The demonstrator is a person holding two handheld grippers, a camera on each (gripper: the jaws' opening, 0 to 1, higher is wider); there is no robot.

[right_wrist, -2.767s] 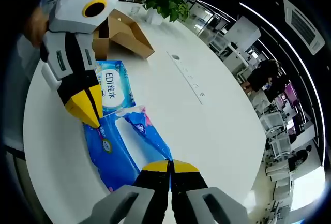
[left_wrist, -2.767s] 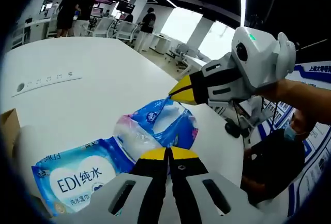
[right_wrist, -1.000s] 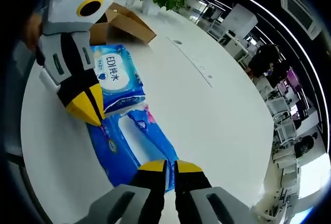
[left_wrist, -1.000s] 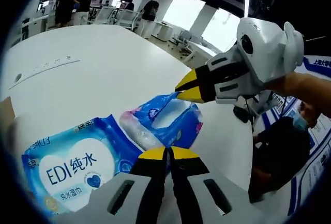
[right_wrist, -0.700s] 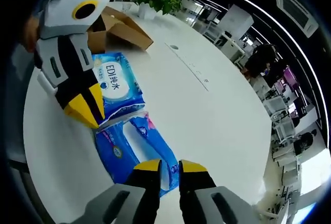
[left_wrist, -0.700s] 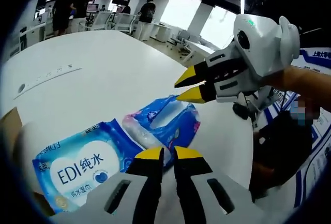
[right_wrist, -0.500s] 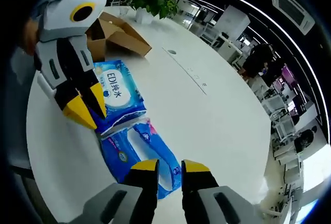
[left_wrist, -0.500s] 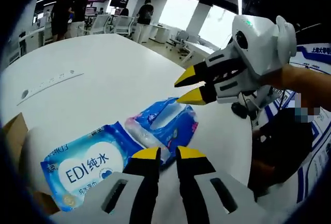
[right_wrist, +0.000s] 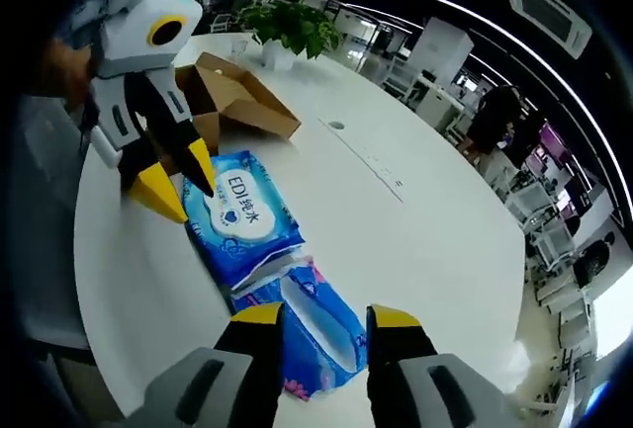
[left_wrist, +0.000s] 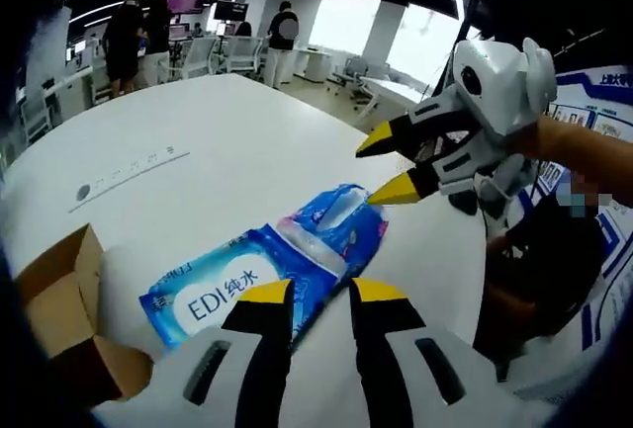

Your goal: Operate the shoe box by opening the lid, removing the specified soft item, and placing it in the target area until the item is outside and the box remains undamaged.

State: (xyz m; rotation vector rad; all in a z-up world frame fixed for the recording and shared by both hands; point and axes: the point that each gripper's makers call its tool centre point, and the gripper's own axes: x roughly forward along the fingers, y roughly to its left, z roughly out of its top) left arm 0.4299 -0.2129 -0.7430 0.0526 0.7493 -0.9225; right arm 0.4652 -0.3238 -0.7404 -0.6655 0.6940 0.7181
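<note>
Task looks nearly done: wipes pack (right_wrist: 240,213) and tissue pack (right_wrist: 318,334) lie on table (right_wrist: 396,220) outside open shoe box (right_wrist: 229,97); left gripper (left_wrist: 321,293) and right gripper (right_wrist: 325,315) both parted, empty.

both views look down from above the white table (left_wrist: 227,141), facing each other across it. the two wipe packs (left_wrist: 287,270) (right_wrist: 267,250) lie in both, and each view catches the opposite gripper.

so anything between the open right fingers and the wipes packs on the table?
Nothing visible. The right gripper hangs open just above the darker blue pack, with the EDI wipes pack beyond it. The left gripper hovers beside that pack, not between.
</note>
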